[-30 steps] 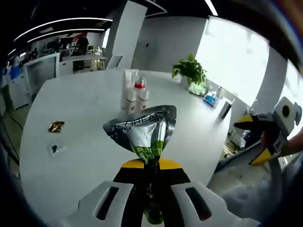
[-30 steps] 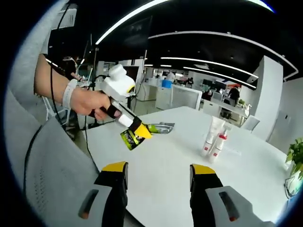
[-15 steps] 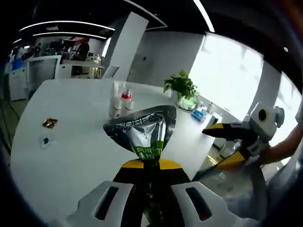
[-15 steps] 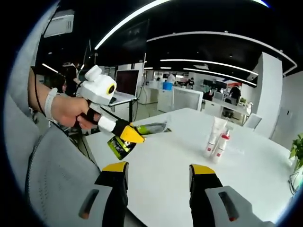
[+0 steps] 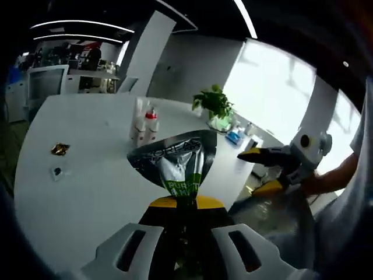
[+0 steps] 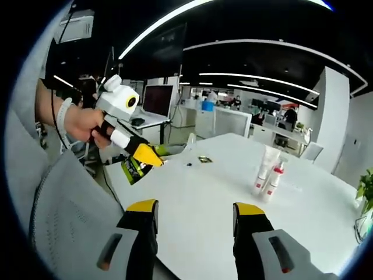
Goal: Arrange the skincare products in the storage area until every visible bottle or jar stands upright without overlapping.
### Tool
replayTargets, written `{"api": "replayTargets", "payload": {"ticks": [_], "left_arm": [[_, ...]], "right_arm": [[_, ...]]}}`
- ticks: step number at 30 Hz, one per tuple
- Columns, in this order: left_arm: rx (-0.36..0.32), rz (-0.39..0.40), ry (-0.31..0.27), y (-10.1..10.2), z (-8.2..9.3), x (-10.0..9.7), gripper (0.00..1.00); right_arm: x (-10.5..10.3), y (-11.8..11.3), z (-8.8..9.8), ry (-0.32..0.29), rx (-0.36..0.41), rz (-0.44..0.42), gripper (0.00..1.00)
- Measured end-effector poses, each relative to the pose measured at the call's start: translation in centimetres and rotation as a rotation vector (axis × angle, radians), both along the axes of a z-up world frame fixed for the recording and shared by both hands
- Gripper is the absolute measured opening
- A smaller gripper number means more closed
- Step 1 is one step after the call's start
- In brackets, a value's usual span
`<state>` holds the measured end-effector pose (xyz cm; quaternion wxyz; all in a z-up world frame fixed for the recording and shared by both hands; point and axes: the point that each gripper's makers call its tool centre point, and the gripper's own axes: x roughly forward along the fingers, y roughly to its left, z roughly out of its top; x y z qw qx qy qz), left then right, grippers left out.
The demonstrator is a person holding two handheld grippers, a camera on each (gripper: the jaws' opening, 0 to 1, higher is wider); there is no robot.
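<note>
My left gripper (image 5: pixel 185 201) is shut on a silver and green L'Oreal tube (image 5: pixel 175 163), held above the near edge of the white table (image 5: pixel 87 181). Far across the table stand a white tube (image 5: pixel 137 119) and a white bottle with a red cap (image 5: pixel 150 123), both upright and close together. In the right gripper view the same pair, the white tube (image 6: pixel 263 168) and the red-capped bottle (image 6: pixel 274 178), stands at mid right. My right gripper (image 6: pixel 195 213) is open, with nothing between its jaws. The left gripper (image 6: pixel 140 154) shows there in a hand, with the tube (image 6: pixel 133 169) in its jaws.
A small gold packet (image 5: pixel 59 149) and a small dark item (image 5: pixel 56 172) lie on the table's left side. A potted plant (image 5: pixel 213 104) and blue items (image 5: pixel 235 136) sit at the far edge. The other gripper (image 5: pixel 274 169) hovers at right off the table.
The left gripper with the tube has swung further left and away from the table in the right gripper view. In the left gripper view the camera has turned and the right gripper sits closer in.
</note>
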<state>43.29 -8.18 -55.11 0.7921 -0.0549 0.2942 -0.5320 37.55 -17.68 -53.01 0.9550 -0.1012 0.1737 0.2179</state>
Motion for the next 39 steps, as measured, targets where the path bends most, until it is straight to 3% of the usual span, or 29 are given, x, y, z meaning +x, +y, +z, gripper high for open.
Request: {"api": "replayTargets", "payload": {"ticks": [3,6,10,13,19,22,30,32,34,36,39], "left_arm": [[-0.006,0.084,0.041,0.2,-0.8,-0.1,0.04],[-0.039,0.117,0.027,-0.5,-0.7,-0.9,0.04],[-0.052,0.110,-0.003,-1.9,-0.6,-2.6,0.04],[-0.020,0.061,-0.068,-2.6,-0.5,-3.2,0.04],[-0.012,0.039,-0.052,-2.6,-1.1,-3.5,0.04],[-0.014,0.037,-0.053,-2.6,-1.0,-3.5,0.04],[-0.013,-0.004,-0.054,-3.1,-1.1,-4.2,0.04],[-0.012,-0.012,-0.056,-3.1,-1.1,-4.3,0.04],[-0.017,-0.014,-0.054,-3.0,-1.1,-4.2,0.04],[-0.017,-0.014,-0.054,-3.0,-1.1,-4.3,0.04],[-0.012,-0.026,-0.045,-3.1,-1.3,-4.5,0.04]], "right_arm": [[0.0,0.0,-0.1,0.009,0.003,0.002,0.47],[0.0,0.0,0.0,0.015,0.022,-0.002,0.47],[0.1,-0.1,-0.1,0.030,0.055,-0.007,0.47],[0.0,0.3,-0.2,0.042,0.073,0.003,0.47],[0.0,0.8,0.0,0.074,0.162,0.015,0.46],[0.1,0.5,-0.8,0.130,0.211,-0.009,0.46],[0.5,1.6,-0.4,0.191,0.405,-0.015,0.51],[0.8,2.1,0.1,0.191,0.490,-0.029,0.50],[1.1,2.5,0.5,0.223,0.637,-0.044,0.51],[1.5,2.2,0.1,0.225,0.673,-0.082,0.56],[1.4,2.5,0.3,0.236,0.710,-0.068,0.59]]}}
